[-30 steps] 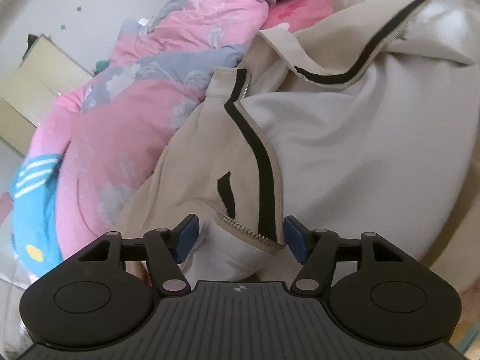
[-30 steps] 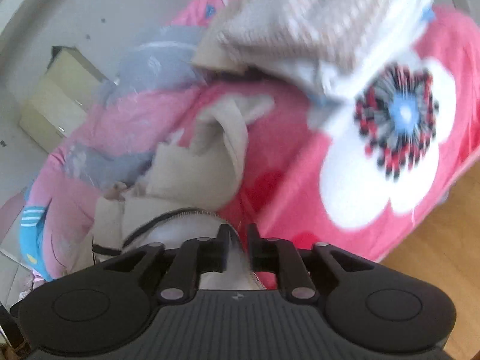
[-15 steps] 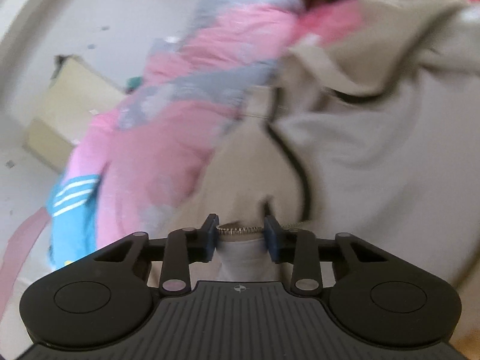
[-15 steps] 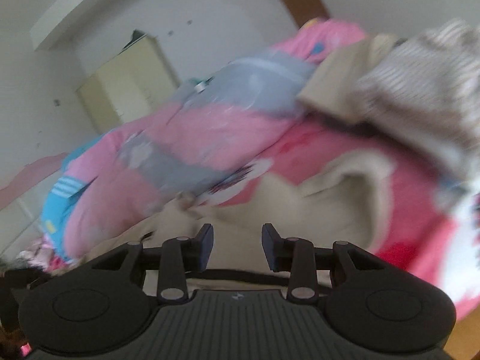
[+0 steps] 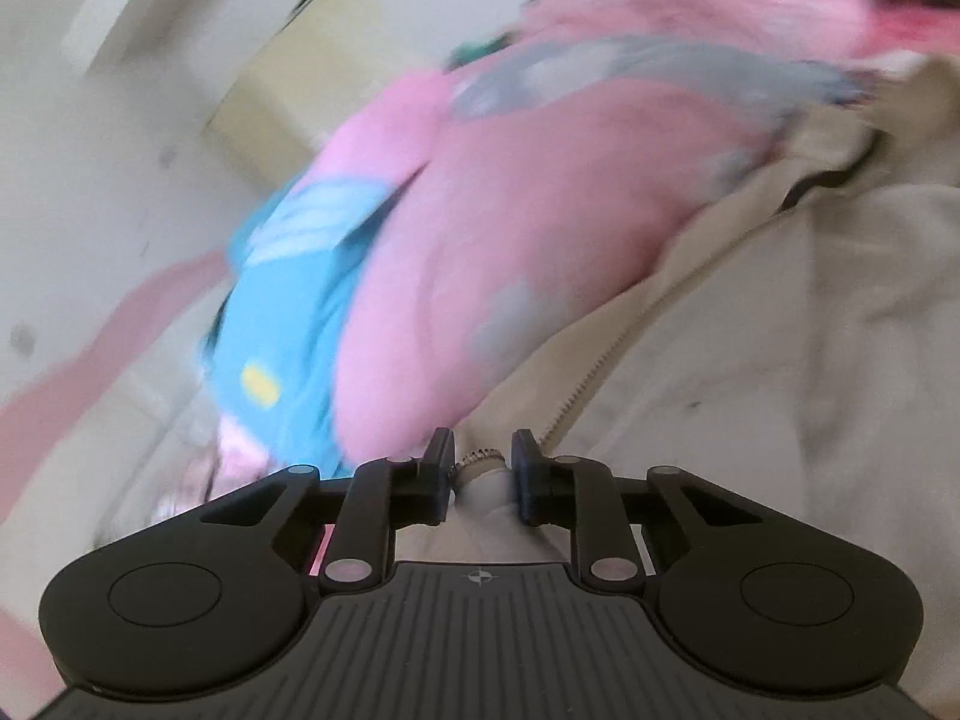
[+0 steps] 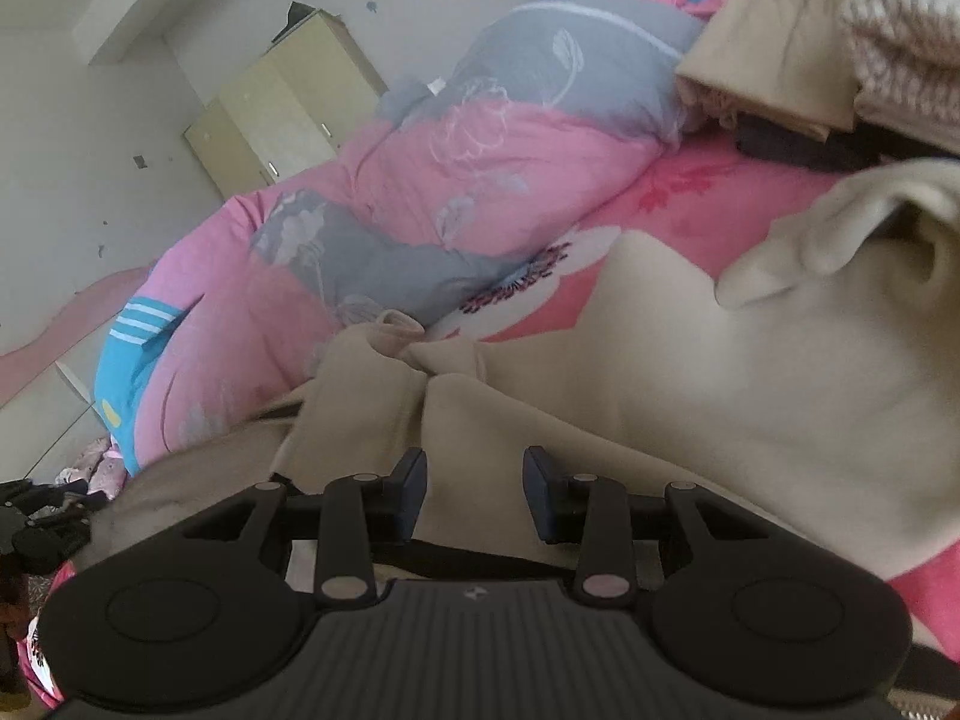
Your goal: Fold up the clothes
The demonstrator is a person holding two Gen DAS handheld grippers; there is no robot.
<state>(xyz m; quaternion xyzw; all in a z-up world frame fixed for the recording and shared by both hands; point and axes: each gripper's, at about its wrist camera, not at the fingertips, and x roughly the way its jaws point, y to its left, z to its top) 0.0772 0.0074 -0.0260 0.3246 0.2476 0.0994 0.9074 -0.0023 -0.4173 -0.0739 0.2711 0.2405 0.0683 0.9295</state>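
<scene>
Beige jacket (image 5: 780,360) hem pinched by left hand-held gripper (image 5: 480,468); right hand-held gripper (image 6: 475,483) gapes above it.

The right claw (image 6: 475,492) gapes above the beige jacket (image 6: 690,396).

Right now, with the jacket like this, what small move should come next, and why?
Probably carry the zipper edge across with the left tool: it is shut on the beige jacket at its zipper corner. The right tool is open above the cloth, holding nothing, so it cannot help until it closes.
</scene>
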